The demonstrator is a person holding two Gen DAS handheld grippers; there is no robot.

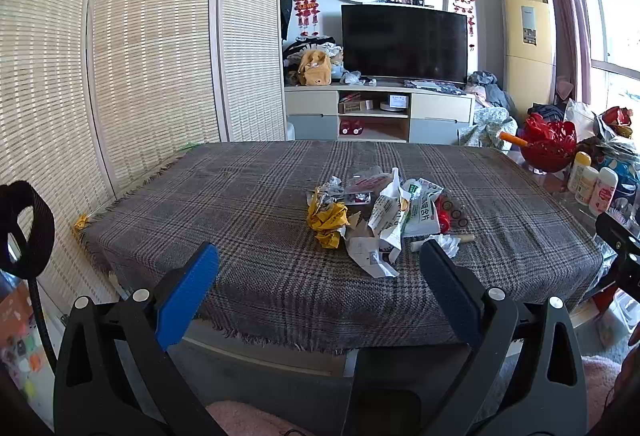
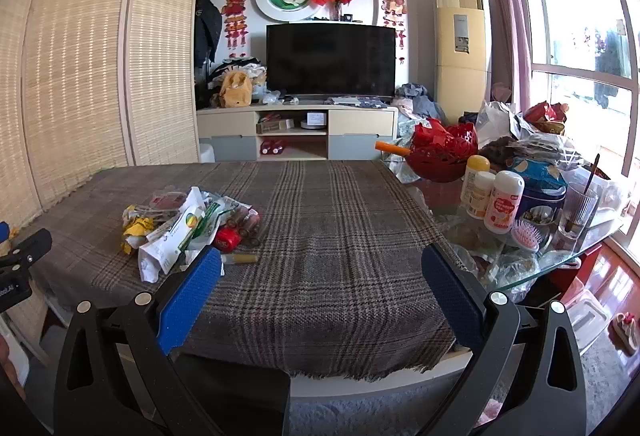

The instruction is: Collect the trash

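A pile of trash [image 1: 380, 211] lies on the plaid tablecloth [image 1: 248, 203]: a crumpled yellow wrapper [image 1: 328, 218], white and green packets [image 1: 424, 207], a red item [image 1: 442, 213] and torn paper [image 1: 370, 252]. The pile also shows in the right wrist view [image 2: 184, 224], left of centre. My left gripper [image 1: 320, 260] is open and empty, just short of the pile. My right gripper [image 2: 322, 268] is open and empty over bare cloth [image 2: 340, 220], to the right of the pile.
A glass table [image 2: 560, 256] at the right holds a red basket [image 2: 444, 151], bottles [image 2: 504, 203], a tin, a cup and a pink brush. A woven screen [image 1: 140, 55] stands at the left. A TV [image 2: 332, 59] on its stand is beyond the table.
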